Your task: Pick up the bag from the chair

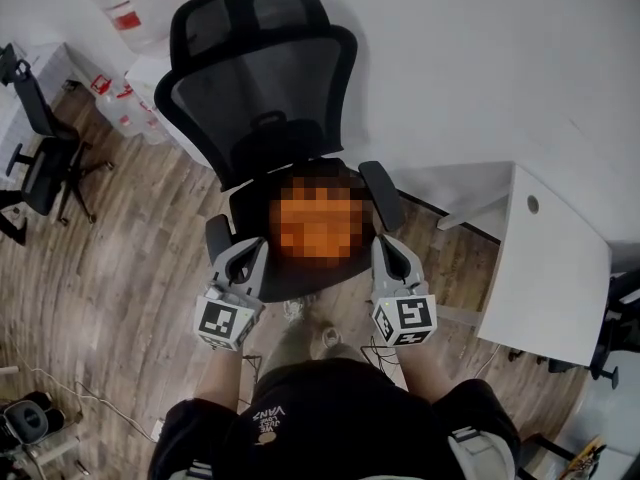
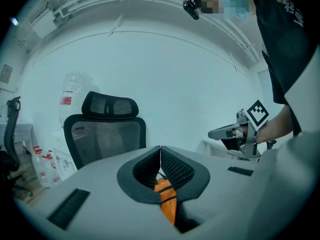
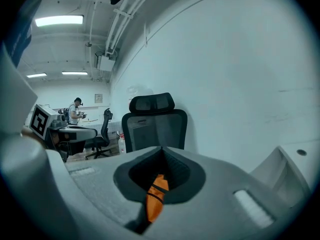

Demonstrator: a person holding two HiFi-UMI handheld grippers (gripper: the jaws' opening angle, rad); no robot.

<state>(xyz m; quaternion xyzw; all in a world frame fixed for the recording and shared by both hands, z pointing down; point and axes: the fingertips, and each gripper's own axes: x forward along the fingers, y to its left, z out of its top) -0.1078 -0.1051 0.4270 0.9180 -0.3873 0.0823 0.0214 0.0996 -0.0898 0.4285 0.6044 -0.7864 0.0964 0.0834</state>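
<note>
Currently a black mesh office chair [image 1: 260,98] with a headrest stands on a brown wood-plank floor [image 1: 120,268], its back close to a plain white wall [image 1: 450,58]. An orange bag [image 1: 318,223] lies on the middle of the chair's seat; its detail cannot be made out. The left gripper [image 1: 248,246] sits beside the seat's left front edge and the right gripper [image 1: 390,246] beside its right front edge, the bag between them and touched by neither. Both point toward the chair back. Each gripper's jaws are closed, tips meeting, with nothing pinched between them. A white desk [image 1: 550,258] stands to the right, a clear plastic water jug [image 1: 125,3] against the wall, and a second black chair [image 1: 40,168] far left. Ceiling strip lights [image 3: 59,20] are lit.
</note>
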